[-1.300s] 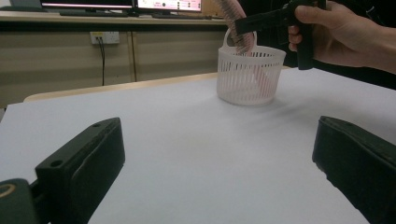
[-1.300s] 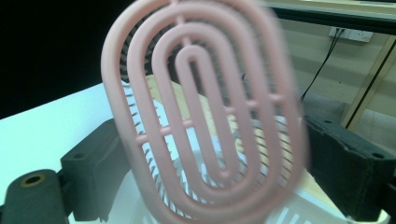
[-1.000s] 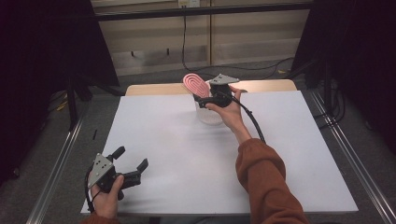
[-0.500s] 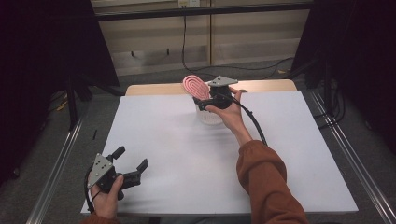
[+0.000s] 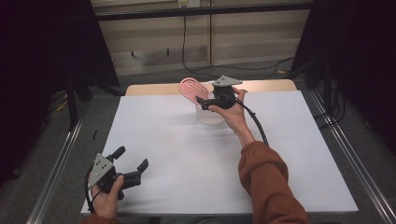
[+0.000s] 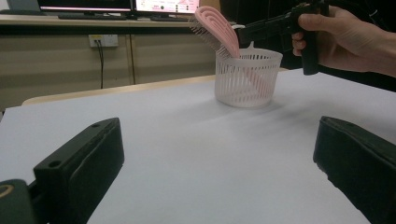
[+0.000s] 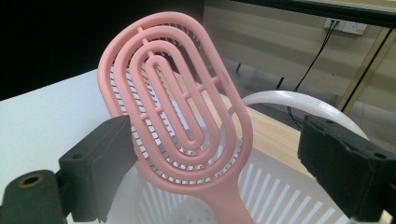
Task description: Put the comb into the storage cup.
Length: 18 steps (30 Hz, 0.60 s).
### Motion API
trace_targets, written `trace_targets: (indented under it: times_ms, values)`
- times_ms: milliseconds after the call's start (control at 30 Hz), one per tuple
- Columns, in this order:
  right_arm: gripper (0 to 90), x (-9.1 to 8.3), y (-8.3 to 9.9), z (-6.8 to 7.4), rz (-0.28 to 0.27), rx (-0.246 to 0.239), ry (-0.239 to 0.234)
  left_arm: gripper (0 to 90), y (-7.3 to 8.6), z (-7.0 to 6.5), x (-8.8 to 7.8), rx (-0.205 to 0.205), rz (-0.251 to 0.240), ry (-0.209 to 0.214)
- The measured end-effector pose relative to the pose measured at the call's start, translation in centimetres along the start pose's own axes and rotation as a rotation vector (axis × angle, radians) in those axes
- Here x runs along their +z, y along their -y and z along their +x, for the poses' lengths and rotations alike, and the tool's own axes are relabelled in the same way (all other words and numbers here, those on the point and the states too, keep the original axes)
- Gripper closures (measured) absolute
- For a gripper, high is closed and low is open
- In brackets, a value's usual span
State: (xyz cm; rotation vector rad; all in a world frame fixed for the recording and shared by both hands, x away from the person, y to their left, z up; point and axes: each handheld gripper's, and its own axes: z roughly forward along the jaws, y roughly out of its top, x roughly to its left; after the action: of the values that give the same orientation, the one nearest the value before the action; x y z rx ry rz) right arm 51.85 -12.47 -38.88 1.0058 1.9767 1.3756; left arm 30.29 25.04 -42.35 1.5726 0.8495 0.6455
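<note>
A pink oval hairbrush (image 5: 189, 88) stands handle-down in a white slotted basket (image 5: 210, 116) at the far middle of the white table; its head leans out to the left above the rim. My right gripper (image 5: 201, 100) hovers over the basket, open. In the right gripper view the brush head (image 7: 177, 107) rises between the wide-apart jaws, close to the left one, with the basket rim (image 7: 289, 100) behind. My left gripper (image 5: 132, 157) rests open at the table's near left with nothing in it. It looks across at the basket (image 6: 247, 79) and brush (image 6: 217, 28).
White sheet (image 5: 187, 158) covers the table, with a wooden strip (image 5: 149, 88) along the far edge. Metal rails (image 5: 60, 158) run along both sides. Dark curtains and a cable (image 5: 184, 51) lie beyond the far edge.
The brush head and my right gripper have dropped slightly lower and to the left at the basket. My left gripper has stayed where it was.
</note>
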Motion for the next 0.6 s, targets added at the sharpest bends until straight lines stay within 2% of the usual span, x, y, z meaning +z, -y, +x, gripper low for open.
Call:
trace_targets:
  times_ms: [233,600]
  values:
    - [6.7,-0.5,-0.1,-0.1,-0.019,0.025,0.002,2.1,0.0,0.1,0.0,-0.007,-0.001,-0.012]
    - [2.9,-1.7,-0.7,-0.2,-0.064,0.021,0.031,2.1,0.0,0.1,0.1,-0.018,-0.005,-0.019]
